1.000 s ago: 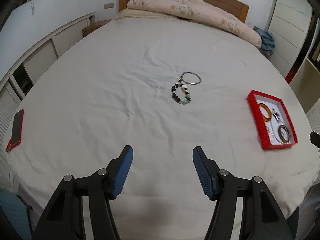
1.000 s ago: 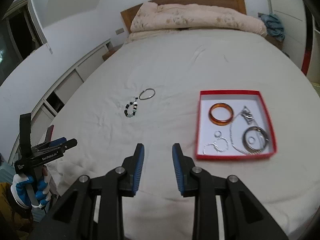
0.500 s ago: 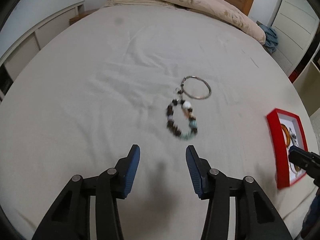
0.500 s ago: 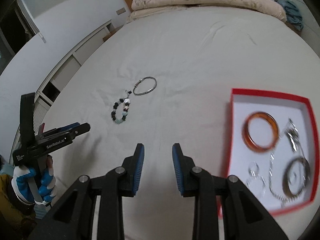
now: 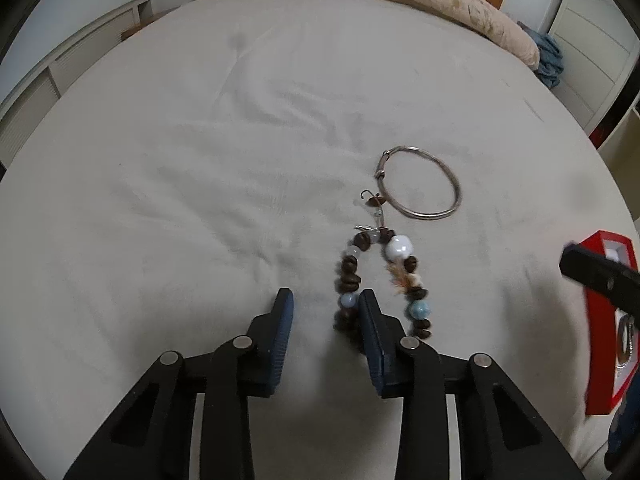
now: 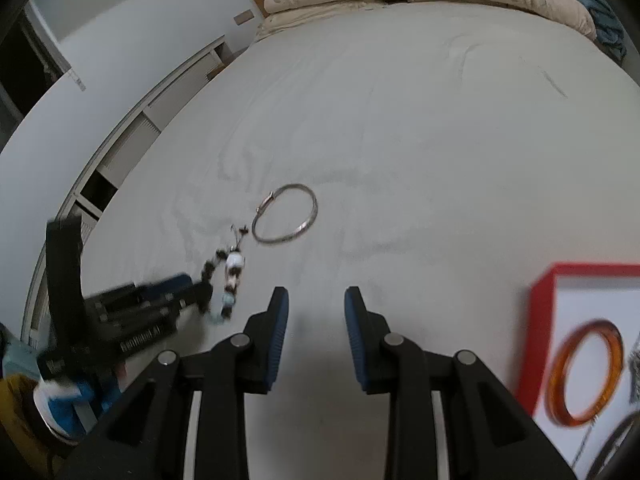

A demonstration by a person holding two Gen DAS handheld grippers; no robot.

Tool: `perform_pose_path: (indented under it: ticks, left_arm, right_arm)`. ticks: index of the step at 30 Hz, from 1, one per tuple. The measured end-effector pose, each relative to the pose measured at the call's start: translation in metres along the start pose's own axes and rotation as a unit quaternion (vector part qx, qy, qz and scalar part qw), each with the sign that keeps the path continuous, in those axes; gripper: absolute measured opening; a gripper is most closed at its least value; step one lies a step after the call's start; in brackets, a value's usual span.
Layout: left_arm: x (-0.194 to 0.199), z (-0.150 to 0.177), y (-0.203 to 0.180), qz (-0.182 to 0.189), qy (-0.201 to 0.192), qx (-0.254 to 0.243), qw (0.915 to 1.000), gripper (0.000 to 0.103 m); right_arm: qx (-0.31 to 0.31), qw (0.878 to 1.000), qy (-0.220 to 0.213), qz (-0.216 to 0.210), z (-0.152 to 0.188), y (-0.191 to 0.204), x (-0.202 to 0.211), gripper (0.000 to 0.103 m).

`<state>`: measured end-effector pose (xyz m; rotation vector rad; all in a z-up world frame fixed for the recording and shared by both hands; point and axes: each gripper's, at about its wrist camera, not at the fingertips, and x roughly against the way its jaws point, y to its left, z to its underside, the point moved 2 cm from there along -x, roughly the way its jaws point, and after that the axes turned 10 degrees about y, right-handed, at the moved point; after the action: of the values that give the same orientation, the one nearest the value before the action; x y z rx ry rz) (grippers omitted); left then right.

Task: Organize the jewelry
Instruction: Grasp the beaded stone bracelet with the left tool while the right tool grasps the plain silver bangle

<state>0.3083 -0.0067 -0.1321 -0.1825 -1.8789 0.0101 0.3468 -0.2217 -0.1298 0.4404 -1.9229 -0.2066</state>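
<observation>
I am holding the left gripper (image 5: pixel 325 300) low over the bed (image 5: pixel 200 160), jaws apart and gripping nothing. The beaded bracelet (image 5: pixel 380 276) is lying flat on the sheet, its near end at about 1 o'clock from the jaw gap. The right-hand pad is covering the bracelet's left strand, so the gap is sitting beside the beads, not around them. Risk one: closing here is likely pinching sheet only, or catching a single bead that is slipping out on the lift.

At 12 o'clock from the beads, the bracelet's small hook charm is lying just beside the thin metal bangle (image 5: pixel 420 184); I cannot tell whether they are touching. Risk two: if the hook is catching the bangle, lifting the beads is dragging the ring along or dropping it mid-carry.

Further right, the right gripper (image 6: pixel 316 300) is hovering over bare sheet, jaws apart and empty. The red tray (image 6: pixel 536 320) is sitting at its 3 o'clock, already holding an amber bangle (image 6: pixel 584 372) and other pieces. Risk three: the two grippers are working close, and a sweep toward the tray is risking a knock. The soft bedding is also giving under pressure, so the beads may sink.
</observation>
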Motion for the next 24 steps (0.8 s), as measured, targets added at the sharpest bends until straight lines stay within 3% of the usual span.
perform_pose_path:
  ticks: [4, 9, 10, 15, 18, 24]
  left_arm:
    - [0.0, -0.001, 0.004, -0.02, -0.009, -0.006, 0.9997, 0.025]
    - [0.001, -0.005, 0.026, -0.041, -0.022, 0.018, 0.9988, 0.023]
    - [0.002, -0.005, 0.031, -0.046, -0.024, 0.025, 0.9983, 0.018]
    - [0.004, -0.002, 0.051, -0.037, -0.03, 0.042, 0.9979, 0.013]
    - [0.006, 0.003, 0.051, -0.04, -0.037, 0.038, 0.9978, 0.013]
    - [0.003, 0.007, 0.058, -0.035, -0.045, 0.045, 0.9974, 0.013]
  right_arm:
    - [-0.013, 1.0, 0.001, -0.013, -0.016, -0.001, -0.018, 0.028]
    - [-0.03, 0.999, 0.01, -0.026, -0.029, 0.0, -0.042, 0.028]
    - [-0.032, 0.999, 0.012, -0.027, -0.032, 0.0, -0.047, 0.028]
    - [-0.04, 0.999, 0.018, -0.03, -0.042, 0.002, -0.066, 0.028]
    - [-0.041, 0.998, 0.018, -0.032, -0.045, 0.002, -0.074, 0.034]
    - [0.004, 0.999, 0.037, 0.033, -0.052, 0.019, -0.09, 0.035]
